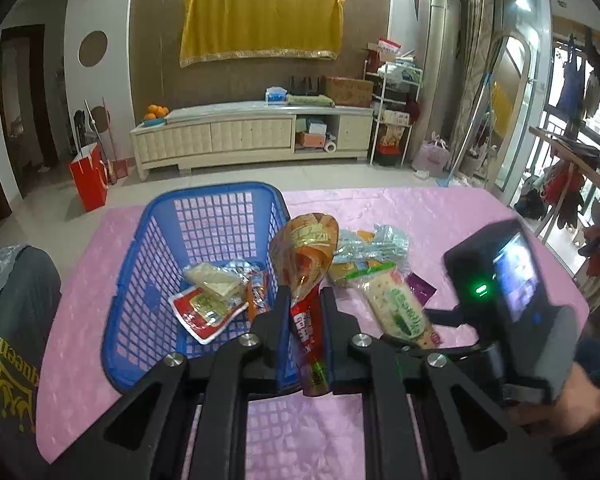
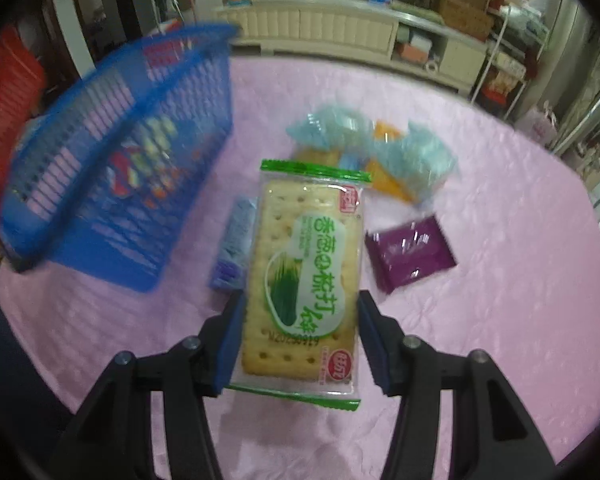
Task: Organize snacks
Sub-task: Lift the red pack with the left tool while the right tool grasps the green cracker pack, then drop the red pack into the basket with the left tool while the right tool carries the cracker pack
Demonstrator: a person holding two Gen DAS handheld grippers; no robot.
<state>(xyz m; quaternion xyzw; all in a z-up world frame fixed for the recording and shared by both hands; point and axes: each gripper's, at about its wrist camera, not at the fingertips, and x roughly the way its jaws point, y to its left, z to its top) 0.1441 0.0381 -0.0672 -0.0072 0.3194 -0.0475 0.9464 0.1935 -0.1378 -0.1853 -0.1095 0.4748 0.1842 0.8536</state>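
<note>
My left gripper (image 1: 305, 304) is shut on an orange-and-red snack packet (image 1: 306, 264) and holds it upright just right of the blue basket (image 1: 140, 264). The basket holds several snacks, among them a red-and-white packet (image 1: 202, 312). My right gripper (image 2: 300, 336) is shut on a green-and-white cracker packet (image 2: 304, 272), lifted above the pink table; it also shows in the left wrist view (image 1: 400, 308). On the table lie pale blue wrapped snacks (image 2: 380, 144), a purple packet (image 2: 410, 254) and a light blue packet (image 2: 234, 244).
The pink tablecloth (image 2: 500, 320) covers the table. The basket (image 2: 100, 152) stands at the left in the right wrist view. The right hand-held device (image 1: 508, 280) is close on the left gripper's right. A cabinet (image 1: 252, 136) stands beyond the table.
</note>
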